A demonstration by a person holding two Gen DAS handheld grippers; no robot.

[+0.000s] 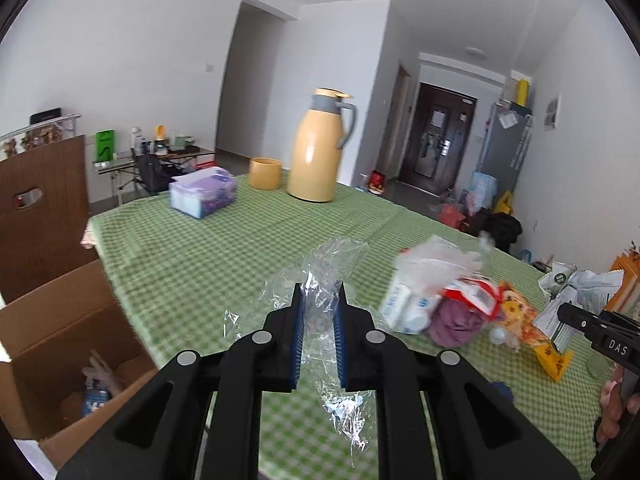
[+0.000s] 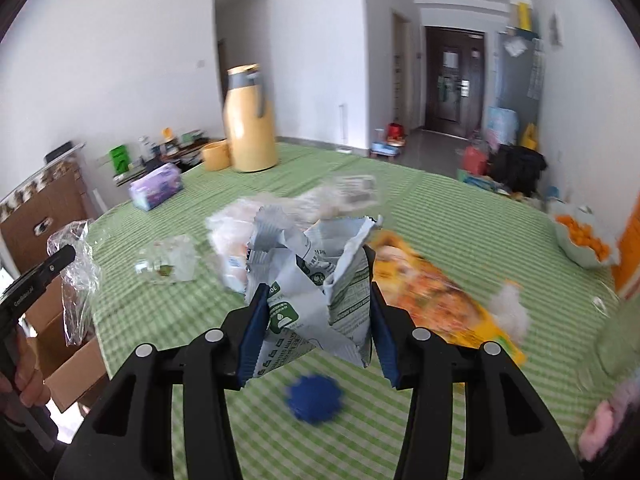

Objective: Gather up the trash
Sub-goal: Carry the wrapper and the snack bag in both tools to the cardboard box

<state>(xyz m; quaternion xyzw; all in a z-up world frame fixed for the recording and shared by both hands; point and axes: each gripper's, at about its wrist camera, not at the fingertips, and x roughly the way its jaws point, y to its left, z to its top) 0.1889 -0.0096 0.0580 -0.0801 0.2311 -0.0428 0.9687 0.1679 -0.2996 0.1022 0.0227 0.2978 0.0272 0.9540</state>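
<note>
My left gripper (image 1: 319,300) is shut on a crumpled clear plastic wrapper (image 1: 320,272), held above the green checked tablecloth (image 1: 192,248); that wrapper (image 2: 74,264) also shows at the left of the right wrist view. My right gripper (image 2: 316,276) is shut on a torn grey-and-white snack bag (image 2: 320,276), lifted off the table. An open cardboard box (image 1: 64,344) stands on the floor beside the table's left edge, with a few items inside. More trash lies on the cloth: a pile of white, red and purple wrappers (image 1: 440,300) and an orange snack bag (image 2: 432,292).
A yellow thermos jug (image 1: 318,148), a yellow cup (image 1: 265,173) and a purple tissue box (image 1: 202,192) stand at the far end. A blue round piece (image 2: 314,398) lies under my right gripper. A bowl of orange snacks (image 2: 584,236) sits at the right. A brown chair (image 1: 44,208) stands at left.
</note>
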